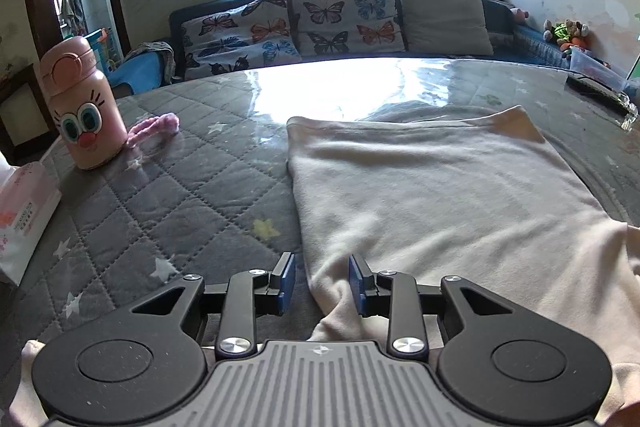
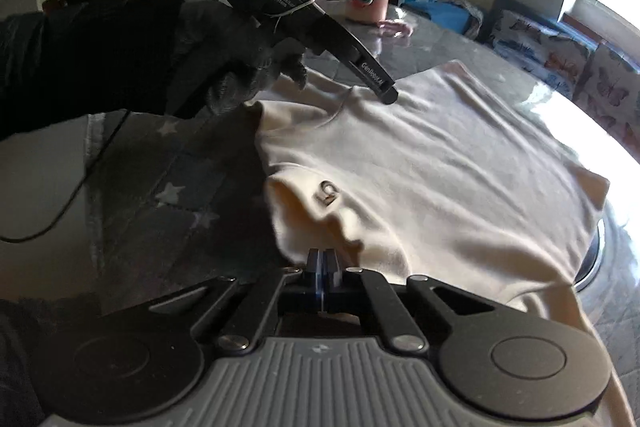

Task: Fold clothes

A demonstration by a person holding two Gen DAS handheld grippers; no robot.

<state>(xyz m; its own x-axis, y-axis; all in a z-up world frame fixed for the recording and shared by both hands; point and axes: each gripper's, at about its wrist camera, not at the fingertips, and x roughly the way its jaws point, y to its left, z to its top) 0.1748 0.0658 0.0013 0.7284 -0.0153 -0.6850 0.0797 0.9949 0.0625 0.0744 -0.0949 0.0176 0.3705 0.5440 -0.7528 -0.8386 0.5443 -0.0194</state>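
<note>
The cream shirt (image 1: 440, 187) is lying mostly flat on the table (image 1: 192, 187), which has a grey quilted star cover under a shiny clear sheet. It's soft knit stuff with low wrinkles across the body, and the near edge is bunched up where the grippers are working. There's a small metal ring or logo thing (image 2: 327, 191) near that bunched corner (can't tell exactly what it is).

Looks to me like the fold is just getting set up. The right gripper (image 2: 323, 269) has its jaws pressed together at the near edge of the shirt, with cloth rumpled right at the tips, so I'd say it's pinching the fabric. The left gripper (image 1: 322, 281) is partly open, and a ridge of the shirt's near left corner runs up between its fingers, nothing clamped yet. In the right wrist view its tip sits on or just over the cloth.

Next move, I'd guess: close the left one on that corner, then lift both together and carry the near edge toward the far hem, keeping it taut so it doesn't sag.

Around it: a pink cartoon-face bottle (image 1: 82, 107) at far left, a tissue pack (image 1: 24, 215) at the left edge, and a sofa with butterfly cushions (image 1: 340, 15) beyond.
</note>
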